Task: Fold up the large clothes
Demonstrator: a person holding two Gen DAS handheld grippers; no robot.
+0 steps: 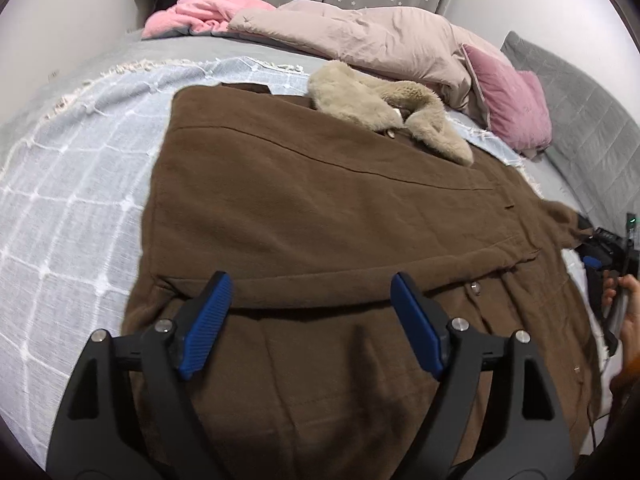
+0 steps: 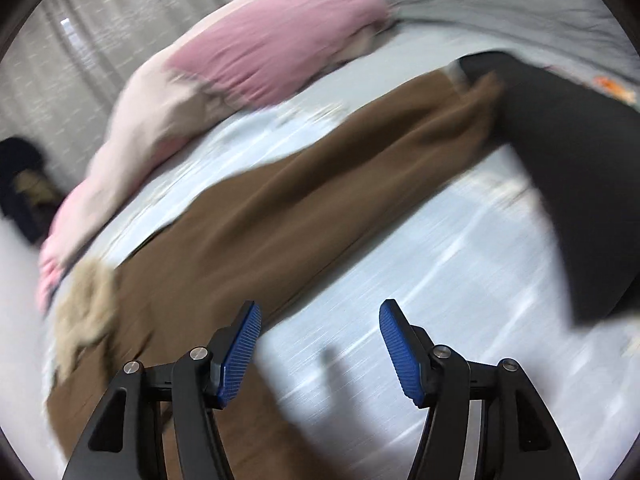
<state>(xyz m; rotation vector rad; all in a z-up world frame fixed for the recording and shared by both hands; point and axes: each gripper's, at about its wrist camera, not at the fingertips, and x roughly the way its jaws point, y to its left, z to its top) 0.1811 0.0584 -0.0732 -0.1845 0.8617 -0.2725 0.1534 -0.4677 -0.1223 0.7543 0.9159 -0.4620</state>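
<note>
A large brown coat (image 1: pixel 320 208) with a beige fur collar (image 1: pixel 372 100) lies spread flat on the bed, one side folded over its middle. My left gripper (image 1: pixel 311 284) hovers open over the coat's near part, nothing between its blue pads. At the right edge of the left wrist view a hand (image 1: pixel 630 312) holds the right gripper (image 1: pixel 592 262) by the coat's far side. The right wrist view is blurred: the right gripper (image 2: pixel 319 308) stands open over the pale blanket (image 2: pixel 420 300), beside the coat (image 2: pixel 280 208) and its collar (image 2: pixel 86 304), holding nothing.
A light-blue checked throw (image 1: pixel 80 184) covers the bed under the coat. A beige duvet (image 1: pixel 380 40), a pink blanket (image 1: pixel 200 12) and a pink pillow (image 1: pixel 508 104) are heaped at the far side. A grey padded headboard (image 1: pixel 580 112) stands right. A dark blurred shape (image 2: pixel 560 160) lies by the coat's far end.
</note>
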